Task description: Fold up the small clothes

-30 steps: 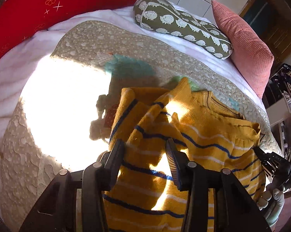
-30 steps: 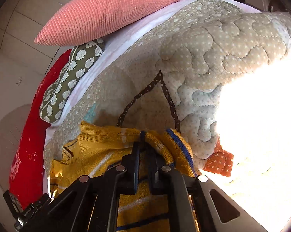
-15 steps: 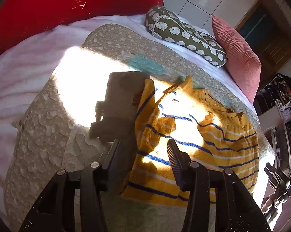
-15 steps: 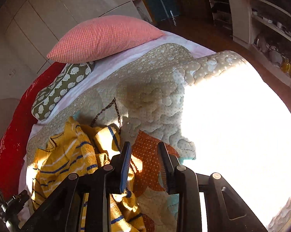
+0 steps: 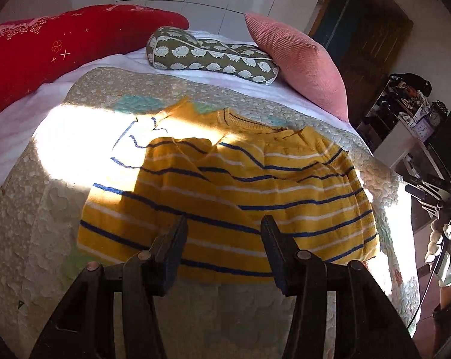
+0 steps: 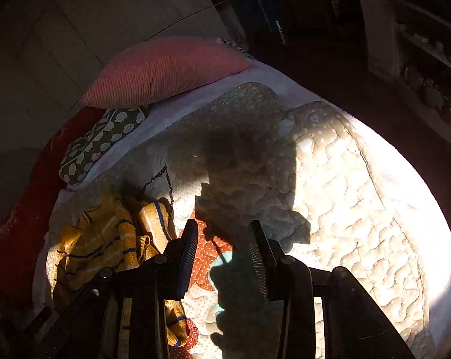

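A yellow striped sweater (image 5: 225, 191) is spread on a quilt (image 5: 39, 209), with the left gripper (image 5: 224, 239) and right gripper (image 6: 222, 248) both held open, empty, near its hem.

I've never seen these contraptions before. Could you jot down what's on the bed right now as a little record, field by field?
Garment: yellow striped sweater, folded, lying on the quilt
Surface: beige quilt on a bed, partly in bright sun
Pillows: red pillow, green patterned bolster, pink cushion
Left hand-held gripper: open, empty, hovering over the sweater's near edge
Right hand-held gripper: open, empty, over the quilt beside the sweater
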`<move>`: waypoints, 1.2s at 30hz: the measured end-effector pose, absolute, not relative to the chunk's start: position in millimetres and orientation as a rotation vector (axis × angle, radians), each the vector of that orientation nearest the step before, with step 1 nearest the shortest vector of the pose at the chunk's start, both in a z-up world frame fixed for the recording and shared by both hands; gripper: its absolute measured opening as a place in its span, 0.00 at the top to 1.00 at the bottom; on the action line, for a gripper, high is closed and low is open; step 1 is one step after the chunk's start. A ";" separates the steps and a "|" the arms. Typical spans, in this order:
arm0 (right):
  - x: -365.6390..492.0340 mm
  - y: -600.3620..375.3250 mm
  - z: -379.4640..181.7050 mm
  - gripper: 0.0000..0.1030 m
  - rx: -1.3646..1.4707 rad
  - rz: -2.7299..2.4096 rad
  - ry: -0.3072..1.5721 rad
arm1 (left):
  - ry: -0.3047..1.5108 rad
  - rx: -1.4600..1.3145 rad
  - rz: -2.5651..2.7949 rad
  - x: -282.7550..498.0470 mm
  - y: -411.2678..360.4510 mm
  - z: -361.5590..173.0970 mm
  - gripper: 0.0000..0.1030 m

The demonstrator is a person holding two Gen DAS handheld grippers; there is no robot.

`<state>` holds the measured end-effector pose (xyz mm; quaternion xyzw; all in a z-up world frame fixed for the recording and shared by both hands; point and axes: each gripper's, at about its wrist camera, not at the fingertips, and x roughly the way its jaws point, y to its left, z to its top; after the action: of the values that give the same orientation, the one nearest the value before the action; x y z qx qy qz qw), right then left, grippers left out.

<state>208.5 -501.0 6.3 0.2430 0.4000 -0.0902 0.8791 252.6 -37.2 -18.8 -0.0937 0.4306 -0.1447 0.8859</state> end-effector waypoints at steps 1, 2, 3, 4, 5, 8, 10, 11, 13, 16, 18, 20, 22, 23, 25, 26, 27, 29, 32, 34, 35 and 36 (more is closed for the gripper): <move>226.5 -510.6 14.1 0.53 0.484 -0.196 0.844 | 0.879 -0.192 -0.316 252.9 -50.5 -17.1 0.51; 252.4 -522.7 19.1 0.38 0.463 -0.215 0.864 | 0.867 -0.194 -0.333 253.5 -63.1 -17.1 0.51; 272.1 -534.8 19.8 0.34 0.452 -0.238 0.880 | 0.863 -0.197 -0.355 255.3 -75.3 -18.4 0.50; 291.7 -547.4 16.5 0.34 0.453 -0.257 0.906 | 0.858 -0.194 -0.381 257.8 -86.9 -20.2 0.50; 311.8 -561.5 9.2 0.34 0.468 -0.285 0.942 | 0.849 -0.187 -0.402 260.7 -97.4 -22.7 0.50; 357.9 -596.4 -18.9 0.34 0.554 -0.353 0.991 | 0.840 -0.166 -0.435 270.5 -117.4 -37.1 0.50; 383.6 -607.5 -35.8 0.34 0.560 -0.383 1.019 | 0.850 -0.154 -0.444 275.0 -122.7 -48.4 0.50; 397.9 -610.6 -45.8 0.34 0.538 -0.381 1.048 | 0.859 -0.134 -0.447 277.1 -125.6 -52.5 0.50; 416.1 -612.2 -64.6 0.34 0.484 -0.382 1.124 | 0.851 -0.106 -0.464 279.7 -128.1 -55.4 0.50; 426.5 -599.7 -72.1 0.75 0.392 -0.333 1.153 | 0.815 -0.085 -0.470 279.9 -126.7 -56.0 0.50; 426.7 -596.0 -63.0 0.93 0.324 -0.328 1.124 | 0.805 -0.100 -0.474 279.6 -125.4 -59.6 0.50; 431.0 -604.7 -48.0 0.94 0.288 -0.392 1.053 | 0.809 -0.108 -0.468 280.5 -124.8 -66.6 0.50; 437.6 -623.7 -34.9 0.95 0.321 -0.452 0.982 | 0.815 -0.109 -0.463 282.0 -124.6 -72.5 0.50; 444.6 -628.6 -31.0 0.96 0.318 -0.480 0.965 | 0.816 -0.111 -0.463 283.0 -124.5 -74.4 0.50; 460.8 -625.6 -34.3 1.00 0.172 -0.633 0.977 | 0.812 -0.117 -0.468 283.0 -123.9 -76.2 0.49; 469.9 -625.0 -40.2 1.00 0.162 -0.665 0.981 | 0.806 -0.120 -0.477 282.6 -124.1 -77.2 0.45; 471.0 -628.1 -44.3 1.00 0.189 -0.669 0.982 | 0.802 -0.120 -0.484 282.5 -124.8 -78.7 0.43; 462.3 -632.8 -44.0 1.00 0.265 -0.677 0.946 | 0.798 -0.108 -0.481 282.5 -127.2 -81.7 0.42; 436.6 -632.7 -20.3 1.00 0.305 -0.657 0.893 | 0.791 -0.125 -0.485 282.4 -124.4 -80.0 0.41; 409.8 -619.5 4.0 0.99 0.345 -0.568 0.840 | 0.793 -0.132 -0.481 283.3 -123.3 -79.3 0.41; 386.6 -610.3 14.1 0.98 0.362 -0.504 0.820 | 0.793 -0.128 -0.475 283.1 -123.6 -78.6 0.41; 365.4 -597.7 24.2 0.93 0.371 -0.449 0.814 | 0.795 -0.122 -0.471 283.1 -124.3 -77.8 0.41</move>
<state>365.4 -597.7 24.2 0.1781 0.3901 -0.2155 0.8773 283.1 -124.3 -77.8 -0.0588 0.3831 -0.2269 0.8935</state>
